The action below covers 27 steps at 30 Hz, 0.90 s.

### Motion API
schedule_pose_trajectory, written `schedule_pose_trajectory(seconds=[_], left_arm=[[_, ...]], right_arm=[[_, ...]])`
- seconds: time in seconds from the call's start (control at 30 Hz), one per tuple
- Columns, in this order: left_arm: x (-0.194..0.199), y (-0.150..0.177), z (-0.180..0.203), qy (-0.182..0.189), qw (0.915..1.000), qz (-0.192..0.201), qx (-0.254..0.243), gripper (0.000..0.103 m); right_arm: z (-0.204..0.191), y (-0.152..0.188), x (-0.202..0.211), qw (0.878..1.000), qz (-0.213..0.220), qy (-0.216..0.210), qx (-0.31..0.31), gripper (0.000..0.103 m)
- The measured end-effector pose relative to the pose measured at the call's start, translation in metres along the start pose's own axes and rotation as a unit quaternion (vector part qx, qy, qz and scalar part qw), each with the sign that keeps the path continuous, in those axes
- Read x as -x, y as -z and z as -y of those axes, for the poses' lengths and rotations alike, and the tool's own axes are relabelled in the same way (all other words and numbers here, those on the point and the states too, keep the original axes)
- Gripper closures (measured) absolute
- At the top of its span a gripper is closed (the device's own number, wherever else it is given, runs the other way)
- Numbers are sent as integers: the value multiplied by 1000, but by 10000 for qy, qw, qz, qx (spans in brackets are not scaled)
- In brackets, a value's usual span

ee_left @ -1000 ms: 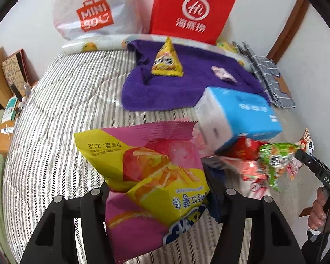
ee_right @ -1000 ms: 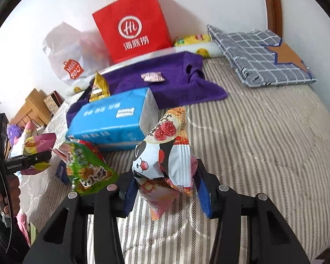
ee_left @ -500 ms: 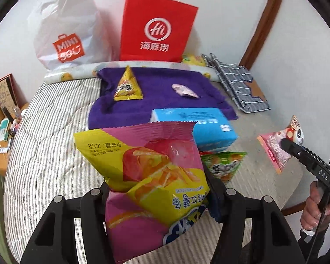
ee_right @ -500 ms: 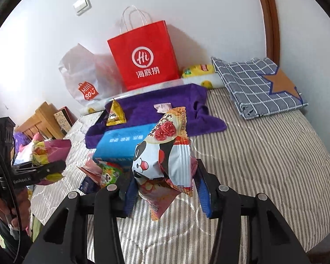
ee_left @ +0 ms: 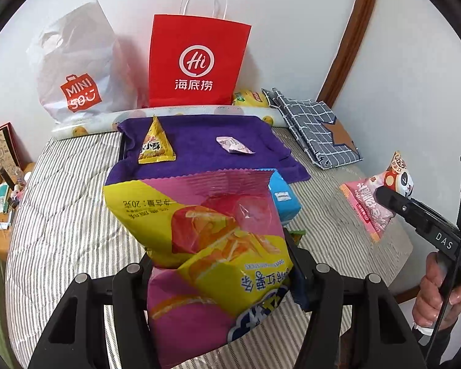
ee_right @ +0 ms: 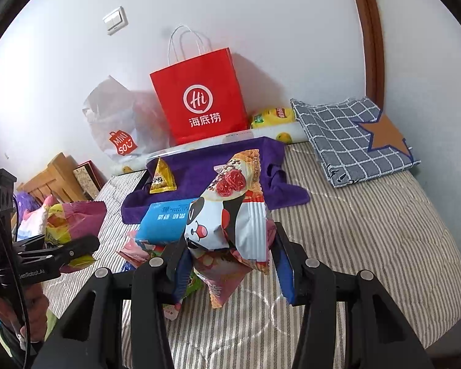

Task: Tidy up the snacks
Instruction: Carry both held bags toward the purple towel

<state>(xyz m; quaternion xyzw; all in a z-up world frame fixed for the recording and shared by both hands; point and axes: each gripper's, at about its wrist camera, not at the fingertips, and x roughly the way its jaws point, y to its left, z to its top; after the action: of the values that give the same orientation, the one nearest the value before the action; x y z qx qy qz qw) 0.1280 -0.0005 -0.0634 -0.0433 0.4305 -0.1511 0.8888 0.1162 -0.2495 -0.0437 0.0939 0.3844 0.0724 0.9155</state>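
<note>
Snacks are hanging in both tools as I am holding them over the striped bed (ee_right: 368,215): left gripper (ee_left: 221,273) pinching the pink-and-yellow chip bag (ee_left: 206,246), right gripper (ee_right: 230,264) clamping the panda packet (ee_right: 230,215), purple towel (ee_left: 199,141) lying straight ahead of both, left nearer.

Soft, even daylight fills both fisheye views; the red paper bag (ee_right: 199,104) throws a faint wall shadow, edges bending into black vignette.

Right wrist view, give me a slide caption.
Right gripper clamps a panda-print snack packet above the striped bed.
</note>
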Motion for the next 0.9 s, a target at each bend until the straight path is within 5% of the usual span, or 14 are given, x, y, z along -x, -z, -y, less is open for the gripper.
schedule_pose_trajectory(seconds=[0.9], left_arm=[[-8, -28, -9, 145, 9998, 118, -15, 42]], right_arm=[[-21, -38, -10, 9994, 202, -273, 117, 56]])
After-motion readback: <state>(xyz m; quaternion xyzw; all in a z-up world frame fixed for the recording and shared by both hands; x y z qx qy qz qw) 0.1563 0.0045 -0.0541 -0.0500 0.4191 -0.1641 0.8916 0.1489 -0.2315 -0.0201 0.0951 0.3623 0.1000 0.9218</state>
